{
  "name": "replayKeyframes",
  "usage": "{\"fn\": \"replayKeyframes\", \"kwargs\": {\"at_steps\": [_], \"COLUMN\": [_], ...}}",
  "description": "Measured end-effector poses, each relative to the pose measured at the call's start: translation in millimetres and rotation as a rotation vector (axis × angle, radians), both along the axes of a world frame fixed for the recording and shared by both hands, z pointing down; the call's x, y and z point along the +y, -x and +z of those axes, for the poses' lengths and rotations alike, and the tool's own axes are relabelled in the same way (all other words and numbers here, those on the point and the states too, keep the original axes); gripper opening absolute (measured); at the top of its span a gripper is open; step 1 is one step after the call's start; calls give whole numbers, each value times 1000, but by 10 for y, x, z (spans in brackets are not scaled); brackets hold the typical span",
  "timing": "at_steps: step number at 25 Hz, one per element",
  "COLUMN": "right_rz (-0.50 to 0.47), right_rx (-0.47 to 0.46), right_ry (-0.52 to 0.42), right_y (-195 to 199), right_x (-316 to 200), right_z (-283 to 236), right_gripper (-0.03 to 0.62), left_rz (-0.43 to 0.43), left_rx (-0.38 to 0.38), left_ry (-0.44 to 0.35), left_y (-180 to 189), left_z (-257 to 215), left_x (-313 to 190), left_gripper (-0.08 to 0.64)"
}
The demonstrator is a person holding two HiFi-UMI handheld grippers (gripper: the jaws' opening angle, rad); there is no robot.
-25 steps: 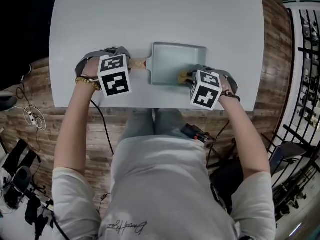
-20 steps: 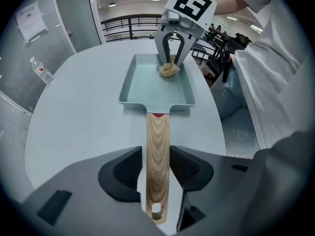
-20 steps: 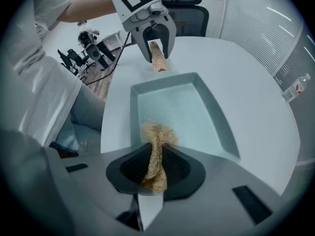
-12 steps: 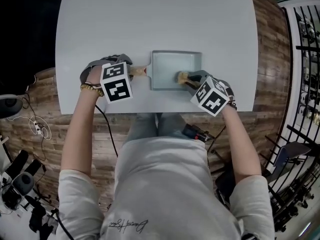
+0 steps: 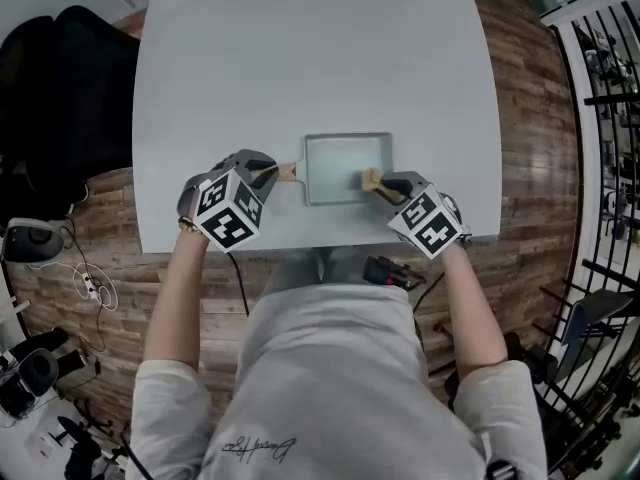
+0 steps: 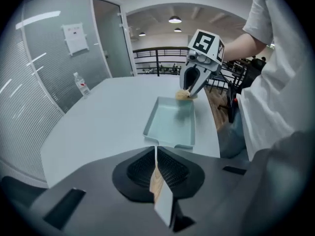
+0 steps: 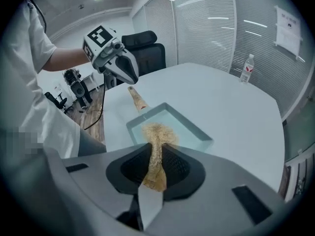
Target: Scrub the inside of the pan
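The pale worktop (image 5: pixel 300 48) fills the upper half of the head view. Only there do I see its whole rounded outline, with the wooden floor (image 5: pixel 520 118) round it. The pan (image 5: pixel 347 163), shallow, pale and rectangular, lies near the worktop's lower edge at the frame's centre, between my two hands.

From above the marker cubes cover both grips, so I read them in the gripper views. My left hand-held gripper (image 6: pixel 156 156) has just been closing. At the bottom centre of its own view the jaws stand narrow, with the pan's wooden handle (image 6: pixel 157 181) pinched between the pads. My right hand-held gripper (image 7: pixel 155 151) is clamped on a straw-coloured scrubber (image 7: pixel 156 131). In that view its frayed end hangs over the pan's nearest corner. The left gripper view shows the same tuft at the pan's far end, upper centre.

Only the gripper views catch a water bottle (image 7: pixel 247 68), upright on the worktop at the upper right of the right gripper view.

The jaws hide most of the handle, and from above only a short piece shows beside the pan. I cannot tell whether the fibres touch the pan's floor.
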State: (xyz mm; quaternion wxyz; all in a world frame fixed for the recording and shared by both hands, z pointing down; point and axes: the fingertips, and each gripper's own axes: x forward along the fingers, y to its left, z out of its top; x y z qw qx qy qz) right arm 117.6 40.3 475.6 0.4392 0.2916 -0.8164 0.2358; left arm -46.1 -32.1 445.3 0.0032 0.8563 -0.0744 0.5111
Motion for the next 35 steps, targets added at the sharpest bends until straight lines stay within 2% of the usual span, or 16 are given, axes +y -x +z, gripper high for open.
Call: {"fn": "replayKeyframes", "kwargs": {"at_steps": [5,10,16,20,24,29,35], "right_rz": [58,137,231,250,278,295,280], "right_rx": [-27,-67,-147,-173,-231,-283,-276], "right_ry": [-60,-114,-174,-225,-256,-267,-268], "right_y": [-10,-55,-34,1,81,188,204], "right_x": [3,-29,-21,-88,-185,-223,-218], "right_z": [-284,-542,-832,-997,-1124,-1185,-1140], "right_gripper": [77,77,75,75,74,74,72], "left_rz": [-148,-368,-555,-613,-662,-664,-669], "left_rx": [187,426,563,598,612,655,663], "left_ry": [-6,24,-7,-55,-60,-56,-67], "left_y": [-160,-338,-273,-223,-145,-132,-179], "left_z": [-346,-695,-960,-1068,-1085,-1179,-1199], "left_x": [115,185,197,166,90,52,42], "left_gripper": [12,12,12,12,12,11,11]}}
